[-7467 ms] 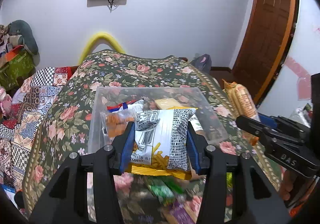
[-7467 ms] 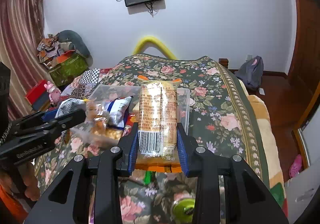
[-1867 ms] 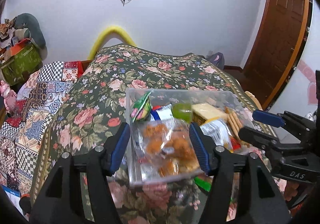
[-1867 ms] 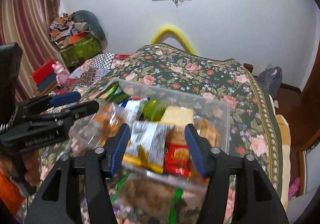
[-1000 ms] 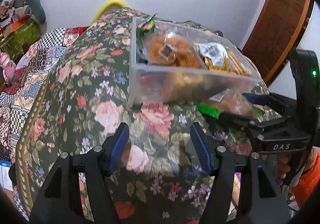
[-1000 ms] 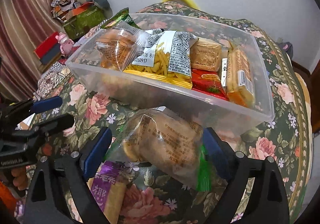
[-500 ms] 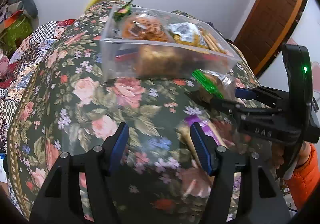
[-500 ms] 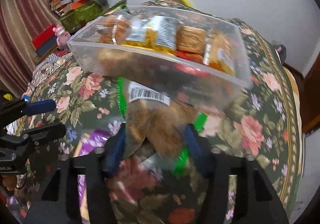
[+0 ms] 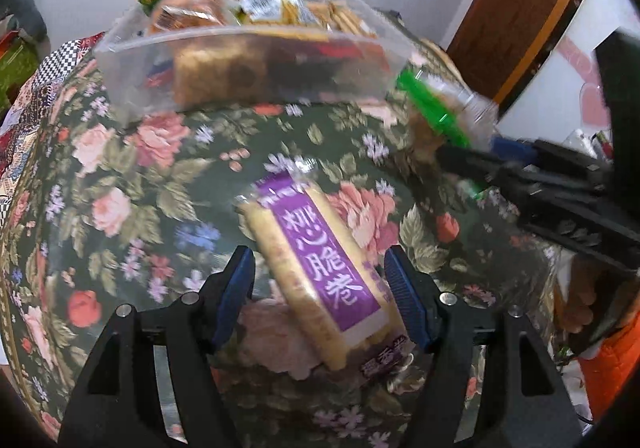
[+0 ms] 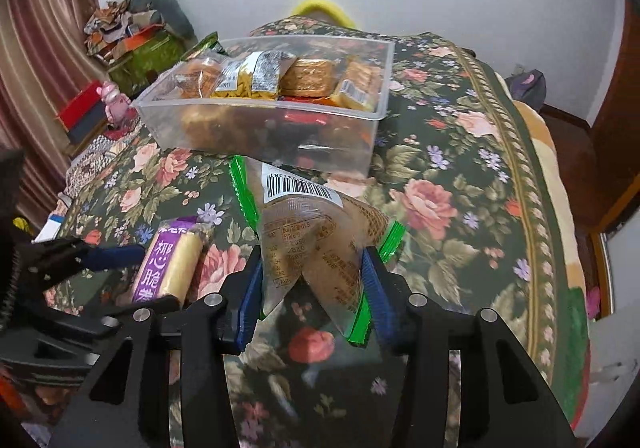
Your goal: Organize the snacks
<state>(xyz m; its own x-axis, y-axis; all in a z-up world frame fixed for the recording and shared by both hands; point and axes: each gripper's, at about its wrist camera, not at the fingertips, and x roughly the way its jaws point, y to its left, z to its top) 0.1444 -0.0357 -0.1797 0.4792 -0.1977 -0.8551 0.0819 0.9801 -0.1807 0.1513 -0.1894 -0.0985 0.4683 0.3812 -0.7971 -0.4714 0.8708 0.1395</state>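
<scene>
The green-edged clear snack bag (image 10: pixel 316 244), clamped as the right gripper (image 10: pixel 312 284) just closed, hangs before the full clear bin (image 10: pixel 360 136), while the left gripper (image 9: pixel 320 284), just widening, straddles the purple packet (image 9: pixel 320 260) untouched on the floral bedspread (image 9: pixel 140 168).

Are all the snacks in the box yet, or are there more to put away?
Not yet. The clear box already holds many packets. The right gripper is shut on a green-edged bag of biscuits, its jaws having just closed. The open left gripper straddles the purple-labelled wafer pack lying on the floral bedspread. Both are left to box.
</scene>
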